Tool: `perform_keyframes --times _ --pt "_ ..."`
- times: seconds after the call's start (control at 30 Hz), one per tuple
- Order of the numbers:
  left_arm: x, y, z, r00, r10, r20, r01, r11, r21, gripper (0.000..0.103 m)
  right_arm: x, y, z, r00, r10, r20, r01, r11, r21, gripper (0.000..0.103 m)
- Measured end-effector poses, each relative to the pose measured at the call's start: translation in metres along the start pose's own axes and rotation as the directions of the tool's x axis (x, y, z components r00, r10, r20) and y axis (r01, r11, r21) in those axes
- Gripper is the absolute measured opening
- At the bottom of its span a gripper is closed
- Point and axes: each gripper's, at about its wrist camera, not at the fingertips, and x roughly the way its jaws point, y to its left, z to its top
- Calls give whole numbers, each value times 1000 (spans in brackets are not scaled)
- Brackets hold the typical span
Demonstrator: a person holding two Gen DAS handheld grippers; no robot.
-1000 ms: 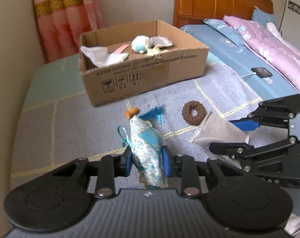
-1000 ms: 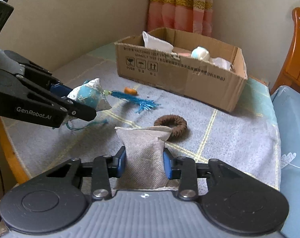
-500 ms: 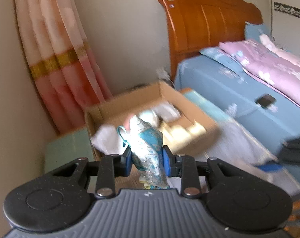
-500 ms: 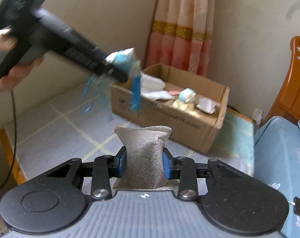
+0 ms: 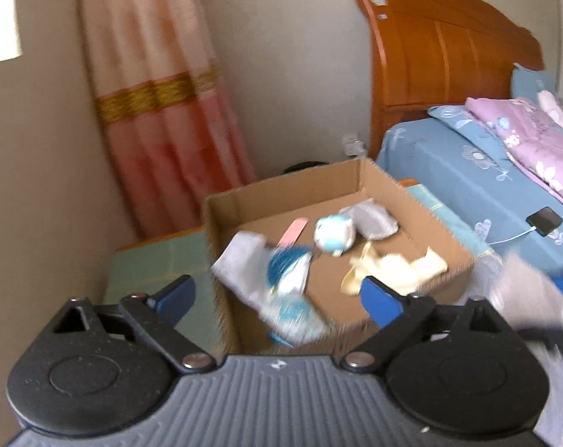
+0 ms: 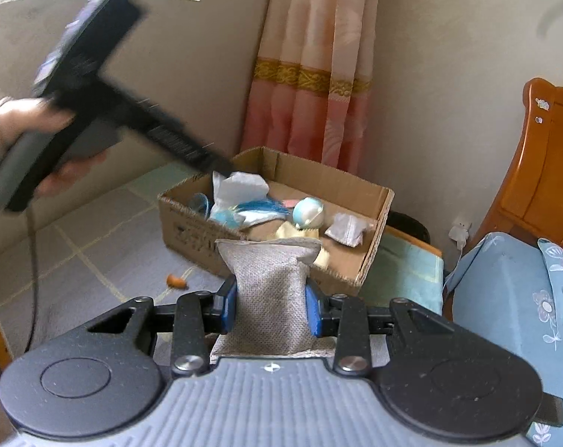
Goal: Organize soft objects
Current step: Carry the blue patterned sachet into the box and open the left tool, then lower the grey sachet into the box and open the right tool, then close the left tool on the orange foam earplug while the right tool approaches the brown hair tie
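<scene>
Grey woven pouch clamped upright between the right gripper pads, held short of the cardboard box. Left gripper jaws have just been opening and stand wide, nothing pressed between them; blurred blue brocade sachet sits beyond them at the box's near wall, among a round blue plush and pale cloths. Pink curtain behind.

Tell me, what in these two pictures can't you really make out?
- Blue tasselled pouch, left view: motion-smeared between the left gripper's just-opened jaws, so whether it has landed in the cardboard box is unclear.
- Box floor, right view: partly hidden behind the grey sachet clamped in the right gripper.
- Person's hand, right view: blurred and cut by the left edge.
- Print on the box front, right view: too blurred to read.
</scene>
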Motion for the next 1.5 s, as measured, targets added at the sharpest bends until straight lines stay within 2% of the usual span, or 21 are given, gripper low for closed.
perform_keyframes --times 0.17,0.37,0.53,0.6,0.67,0.7,0.73,0.77,1.13,1.5 --pt "-39 5 -34 997 74 -16 -75 995 -68 100 21 -12 23 1000 20 1 -20 999 24 41" --pt "-55 8 -68 983 171 -69 -178 978 -105 101 62 -21 62 999 37 -7 -36 998 44 41" --pt "-65 14 -79 984 163 -69 -172 975 -143 101 104 -23 96 998 46 -34 -44 997 59 41" --pt "-69 18 -82 984 168 -67 -176 971 -159 101 122 -24 108 999 26 -46 -22 997 72 49" --pt "-71 19 -83 983 174 -65 -183 970 -162 101 139 -25 114 998 9 -66 -3 996 85 86" --pt "-72 20 -84 983 171 -65 -179 970 -164 101 142 -25 115 998 -10 -59 15 995 94 92" --pt "-72 21 -86 984 168 -64 -176 970 -166 101 144 -24 115 998 -28 -50 32 995 99 102" --pt "-73 21 -86 984 166 -63 -174 970 -168 101 144 -24 115 998 -35 -53 40 994 102 103" --pt "-87 19 -89 987 155 -41 -160 971 -180 101 99 -11 86 993 -43 -113 56 992 115 103" --pt "-91 10 -96 990 135 -51 -142 974 -176 101 76 13 6 975 -56 -213 88 985 146 103"
